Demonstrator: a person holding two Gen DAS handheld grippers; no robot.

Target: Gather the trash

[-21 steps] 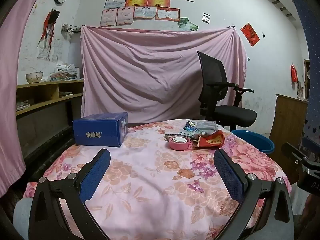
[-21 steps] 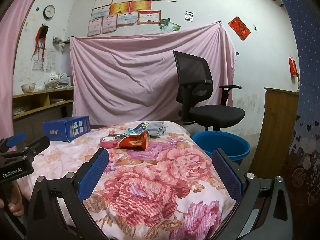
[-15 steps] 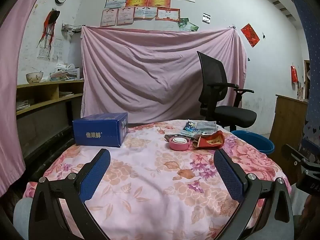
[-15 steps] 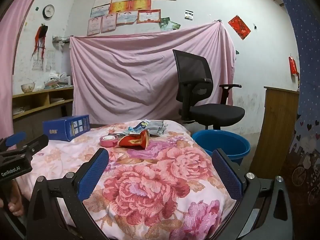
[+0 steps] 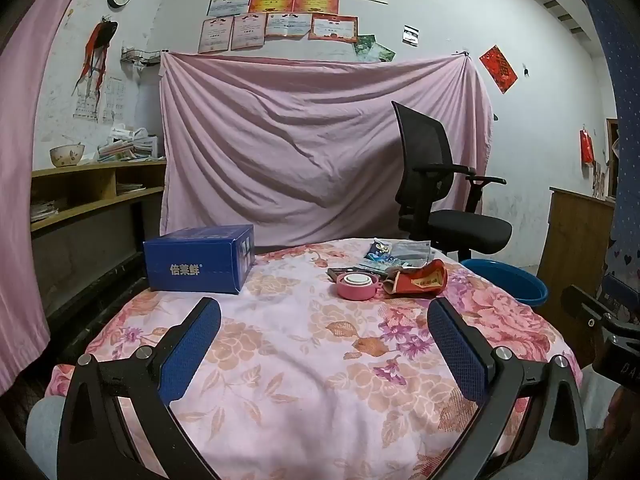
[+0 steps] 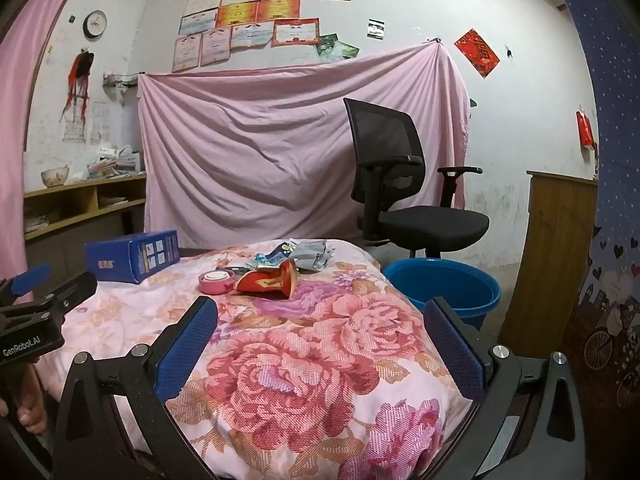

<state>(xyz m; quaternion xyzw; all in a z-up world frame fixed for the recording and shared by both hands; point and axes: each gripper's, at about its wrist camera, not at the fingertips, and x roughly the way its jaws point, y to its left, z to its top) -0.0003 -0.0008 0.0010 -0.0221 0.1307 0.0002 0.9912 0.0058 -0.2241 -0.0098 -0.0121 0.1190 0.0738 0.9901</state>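
Note:
Trash lies at the far side of a table under a floral cloth (image 5: 304, 360): a crumpled red packet (image 5: 420, 280) (image 6: 270, 280), a pink round tape roll (image 5: 356, 285) (image 6: 216, 281), and silver and blue wrappers (image 5: 400, 252) (image 6: 304, 254) behind them. A blue basin (image 5: 508, 284) (image 6: 444, 286) stands on the floor to the table's right. My left gripper (image 5: 324, 328) is open and empty over the near table. My right gripper (image 6: 320, 328) is open and empty, nearer the table's right edge.
A blue carton (image 5: 200, 260) (image 6: 132, 258) sits at the table's left rear. A black office chair (image 5: 440, 200) (image 6: 400, 192) stands behind the table by the basin. A wooden shelf (image 5: 80, 196) runs along the left wall; a wooden cabinet (image 6: 556, 256) is at right.

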